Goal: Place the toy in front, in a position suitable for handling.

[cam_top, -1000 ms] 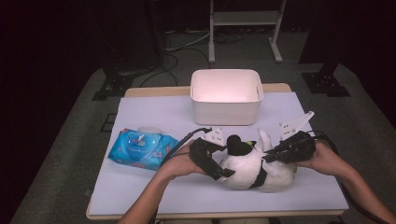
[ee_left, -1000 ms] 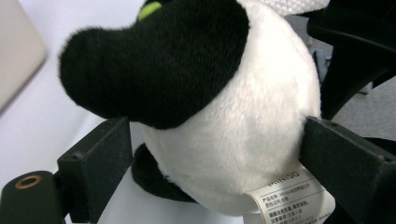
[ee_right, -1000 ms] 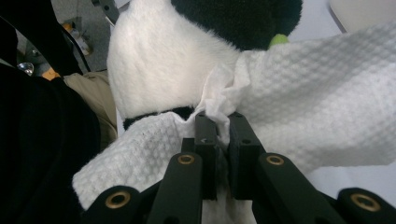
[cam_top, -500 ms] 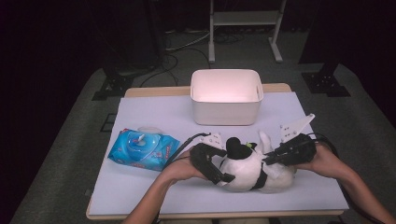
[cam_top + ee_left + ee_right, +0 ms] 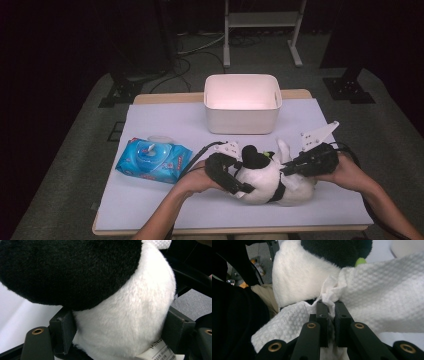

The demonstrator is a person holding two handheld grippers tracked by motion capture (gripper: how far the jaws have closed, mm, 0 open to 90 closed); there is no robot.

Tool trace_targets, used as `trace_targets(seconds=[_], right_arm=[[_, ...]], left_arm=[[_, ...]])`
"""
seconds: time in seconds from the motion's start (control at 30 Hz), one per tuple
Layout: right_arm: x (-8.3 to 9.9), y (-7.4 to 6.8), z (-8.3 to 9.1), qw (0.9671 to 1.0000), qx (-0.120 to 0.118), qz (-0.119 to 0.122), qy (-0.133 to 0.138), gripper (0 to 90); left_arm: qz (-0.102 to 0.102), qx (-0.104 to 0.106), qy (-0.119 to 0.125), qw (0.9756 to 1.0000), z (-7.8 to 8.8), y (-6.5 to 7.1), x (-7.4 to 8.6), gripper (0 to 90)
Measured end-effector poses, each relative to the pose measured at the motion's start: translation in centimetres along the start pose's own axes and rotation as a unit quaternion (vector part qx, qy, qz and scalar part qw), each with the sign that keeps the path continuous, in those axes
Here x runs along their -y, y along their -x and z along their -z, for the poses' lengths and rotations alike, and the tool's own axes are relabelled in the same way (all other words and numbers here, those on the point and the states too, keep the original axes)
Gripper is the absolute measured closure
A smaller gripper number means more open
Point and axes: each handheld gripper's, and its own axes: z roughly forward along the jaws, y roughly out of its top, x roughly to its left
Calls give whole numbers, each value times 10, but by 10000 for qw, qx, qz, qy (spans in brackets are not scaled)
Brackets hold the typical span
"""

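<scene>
While I work at the desk, these are the items before me:

Plush toy: a black-and-white soft animal lying on the desk between my two hands, in front of the bin; its black head sits above its white body in my left gripper view.
Left tool: my left tool has its jaws either side of the toy's white body; they have just been closing, and both pads touch the fur.
Right tool: my right tool has its jaws together, pinching a fold of white wipe.
Wipe: a white embossed cloth draped over the toy's white side, bunched where my jaws hold it.
Bin: a white rectangular tub at the far middle of the desk, well apart from the toy; what I see of its inside is bare.
Wipes pack: a blue soft packet with a pale round lid, lying flat to the left of my left hand; its printing is too small to read.
Label: a white sewn tag at the toy's underside, with dark letters starting "MINIS"; the rest is cut off.
</scene>
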Motion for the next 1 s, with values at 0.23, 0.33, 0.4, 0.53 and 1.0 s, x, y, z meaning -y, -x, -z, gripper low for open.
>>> trace_targets(seconds=[0.23, 0.33, 0.4, 0.53, 1.0], right_arm=[[-11, 5, -2, 9995, -59, -11, 300, 833], [-19, 6, -5, 9992, -117, 19, 391, 834], [-25, 6, -6, 9988, -181, 55, 445, 834], [-38, 3, -4, 9982, -248, 166, 526, 834], [-88, -8, 7, 9958, -208, 642, 612, 834]], left_arm=[[-70, -235, 66, 9997, 30, 2, -11, 253], [-130, -344, 82, 9993, 45, 5, -17, 254], [-150, -411, 85, 9990, 55, 6, -21, 259], [-215, -481, -39, 9986, 63, 11, -26, 259], [-461, -520, -318, 9971, 47, 18, -48, 257]])
